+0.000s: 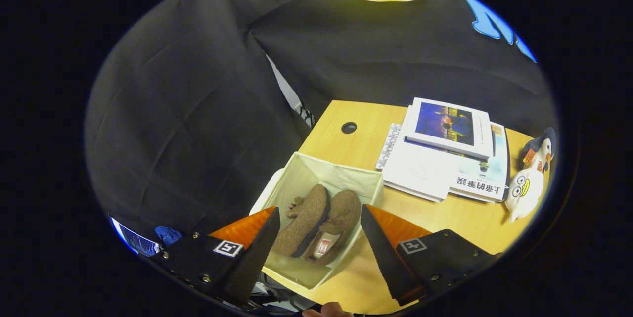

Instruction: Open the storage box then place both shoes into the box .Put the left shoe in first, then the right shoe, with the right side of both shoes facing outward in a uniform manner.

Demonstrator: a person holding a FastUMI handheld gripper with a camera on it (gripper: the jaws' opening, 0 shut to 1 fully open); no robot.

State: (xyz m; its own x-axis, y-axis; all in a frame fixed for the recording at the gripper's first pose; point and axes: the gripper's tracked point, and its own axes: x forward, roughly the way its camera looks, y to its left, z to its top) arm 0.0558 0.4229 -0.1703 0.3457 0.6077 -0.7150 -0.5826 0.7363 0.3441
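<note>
An open cream fabric storage box [357, 178] stands at the left end of a wooden desk [445, 218]. Two brown felt shoes lie inside it side by side, toes pointing away from me: one shoe [305, 218] on the left, the other shoe [336, 225] on the right with a label showing in its opening. My gripper [320, 214] hovers above the box, open wide, its two fingers spread to either side of the shoes with nothing held between them.
A stack of books and booklets [447, 154] lies on the desk beyond and right of the box. A white plush toy [525, 189] and a dark penguin toy [540, 151] sit at the desk's right end. A cable hole [348, 127] lies behind the box.
</note>
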